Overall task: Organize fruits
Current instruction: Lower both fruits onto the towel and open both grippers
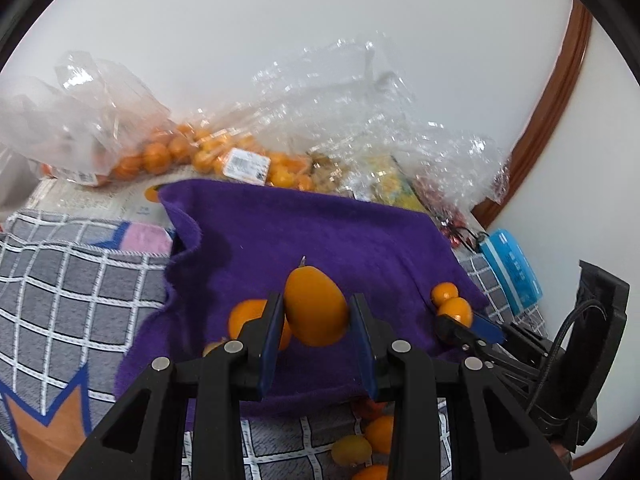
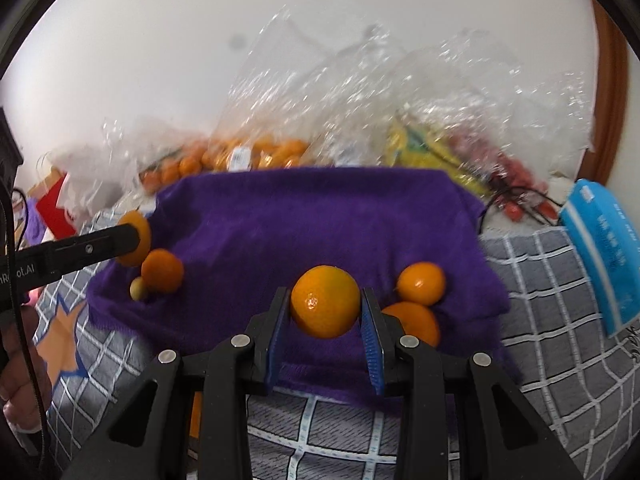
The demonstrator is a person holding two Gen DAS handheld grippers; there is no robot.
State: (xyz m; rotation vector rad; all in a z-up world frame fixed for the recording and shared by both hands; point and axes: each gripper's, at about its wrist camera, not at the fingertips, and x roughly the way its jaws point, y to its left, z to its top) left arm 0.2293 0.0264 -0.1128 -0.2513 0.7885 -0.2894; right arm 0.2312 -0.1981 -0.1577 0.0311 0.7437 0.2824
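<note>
My left gripper (image 1: 316, 316) is shut on an oval orange fruit with a stem (image 1: 314, 306), held above a purple towel (image 1: 304, 232). My right gripper (image 2: 325, 312) is shut on a round orange (image 2: 325, 301) above the same purple towel (image 2: 312, 216). Loose oranges lie on the towel: one behind the left fingers (image 1: 250, 318), two at the right (image 2: 421, 283) (image 2: 414, 320), and one at the left (image 2: 162, 271) beside a small pale fruit (image 2: 137, 289). The left gripper shows at the left of the right wrist view (image 2: 132, 240).
Clear plastic bags of oranges (image 1: 208, 152) and other fruit (image 2: 440, 148) lie behind the towel against a white wall. A grey checked cloth (image 1: 72, 280) covers the surface. A blue packet (image 2: 600, 248) lies at the right. Several oranges (image 1: 372, 440) lie on the cloth below the towel.
</note>
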